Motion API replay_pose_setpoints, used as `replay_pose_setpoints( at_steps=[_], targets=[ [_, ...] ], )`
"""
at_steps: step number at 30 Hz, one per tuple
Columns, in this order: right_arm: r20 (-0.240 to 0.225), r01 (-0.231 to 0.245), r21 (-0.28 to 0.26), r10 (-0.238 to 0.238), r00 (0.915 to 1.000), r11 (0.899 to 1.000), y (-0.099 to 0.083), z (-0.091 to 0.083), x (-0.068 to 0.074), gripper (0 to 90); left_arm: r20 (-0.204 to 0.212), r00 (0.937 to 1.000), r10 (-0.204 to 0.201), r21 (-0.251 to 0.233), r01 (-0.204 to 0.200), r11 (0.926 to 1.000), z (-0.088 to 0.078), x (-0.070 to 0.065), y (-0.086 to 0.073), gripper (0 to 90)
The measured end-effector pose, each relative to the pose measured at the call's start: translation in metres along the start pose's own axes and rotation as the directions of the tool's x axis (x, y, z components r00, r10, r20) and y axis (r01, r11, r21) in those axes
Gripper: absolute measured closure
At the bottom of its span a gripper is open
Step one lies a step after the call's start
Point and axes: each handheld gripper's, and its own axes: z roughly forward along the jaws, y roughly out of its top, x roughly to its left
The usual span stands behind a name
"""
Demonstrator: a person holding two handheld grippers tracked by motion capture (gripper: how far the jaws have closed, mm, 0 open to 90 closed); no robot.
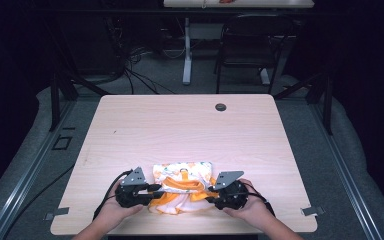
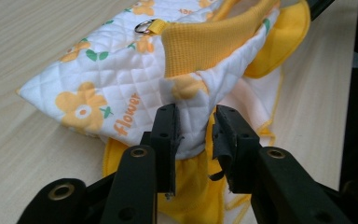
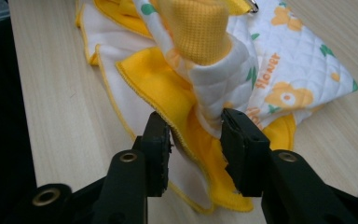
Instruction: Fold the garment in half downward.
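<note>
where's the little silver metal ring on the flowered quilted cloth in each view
High view: the small silver metal ring sits near the middle of the white quilted cloth with orange flowers, between the two grippers.
Left gripper view: top centre, on a yellow loop.
Right gripper view: cut by the top edge.
Shared landmark: the yellow ribbed band.

Your quilted white-and-yellow flower-print cloth garment (image 1: 182,187) lies on the pale wooden table (image 1: 190,130), low in the frame and near the front edge. Your left gripper (image 1: 152,192) sits at its left side, your right gripper (image 1: 211,195) at its right. A small dark round grommet (image 1: 221,107) sits upper centre, with a black chair (image 1: 252,45) behind the table.
</note>
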Motion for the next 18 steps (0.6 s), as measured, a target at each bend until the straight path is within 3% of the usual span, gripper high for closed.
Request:
replay_pose_setpoints(
  at_steps=[4,12,15,18],
  targets=[
    [-0.004,-0.002,-0.004,0.002,1.0000,1.000,-0.003,-0.008,0.003,58.3,0.007,1.0000,-0.001,-0.021,0.001,0.9998,-0.012,-0.003,0.001,65.1],
    [-0.034,-0.073,-0.136,0.069,0.9970,0.988,0.007,-0.032,-0.004,61.7,-0.025,0.9990,-0.038,-0.104,0.035,0.9939,-0.031,0.005,0.018,62.4],
    [0.017,-0.090,-0.154,0.094,0.9954,0.984,0.013,-0.031,-0.008,64.6,-0.054,0.9966,-0.062,-0.108,0.056,0.9925,-0.026,0.010,0.022,62.2],
    [0.067,-0.111,-0.152,0.123,0.9902,0.982,0.019,-0.020,-0.012,64.7,-0.074,0.9904,-0.116,-0.097,0.109,0.9893,-0.015,0.015,0.023,60.1]
  ],
)
